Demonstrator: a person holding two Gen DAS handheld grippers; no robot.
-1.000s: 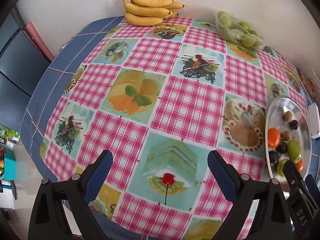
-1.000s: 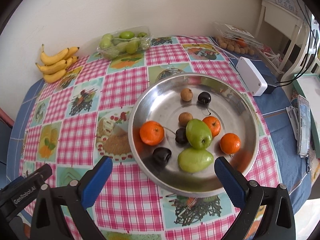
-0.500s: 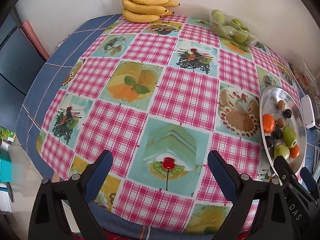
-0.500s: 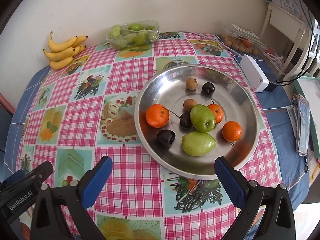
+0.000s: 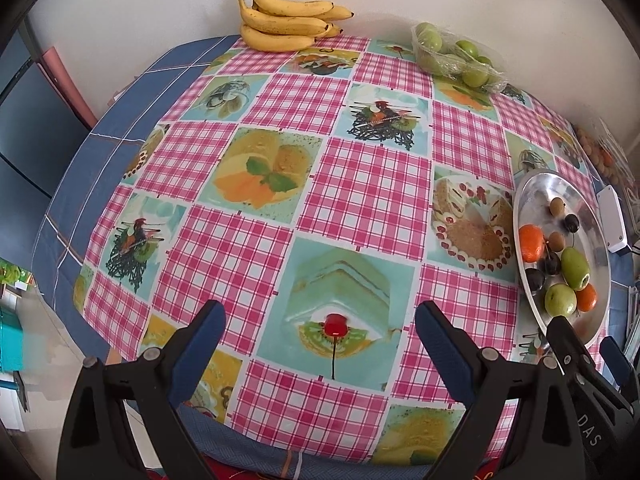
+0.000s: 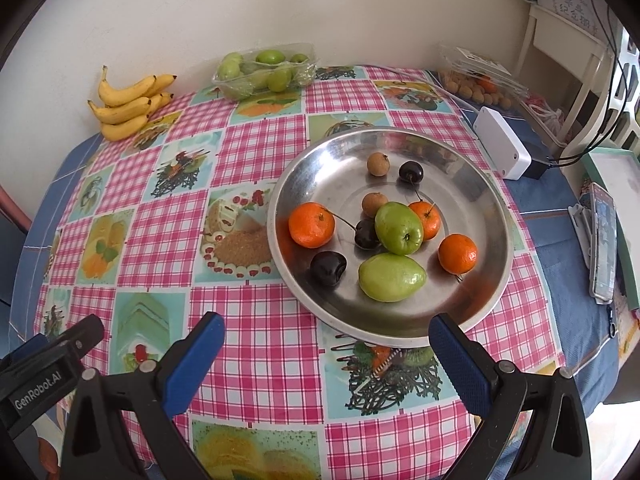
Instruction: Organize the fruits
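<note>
A steel plate (image 6: 472,184) (image 5: 532,196) on the checked tablecloth holds mixed fruit: three oranges, the largest (image 6: 311,225) at its left, two green fruits (image 6: 398,228) (image 6: 391,277), dark plums (image 6: 328,269), a cherry (image 6: 411,171) and small brown longans (image 6: 378,164). My right gripper (image 6: 326,344) hangs open above the cloth just before the plate's near rim, nothing between its fingers. My left gripper (image 5: 320,328) is open over the cloth left of the plate, also holding nothing. The right gripper's black body (image 5: 572,364) shows in the left wrist view.
A banana bunch (image 5: 286,24) (image 6: 128,106) and a clear pack of green fruit (image 5: 456,58) (image 6: 266,70) lie by the back wall. A white box (image 6: 502,148), a longan pack (image 6: 480,80), and a phone (image 6: 602,240) sit right of the plate.
Both grippers have drawn back and up from the table, so the table's near edge now shows in the left view. The fruit and plate have not moved.
</note>
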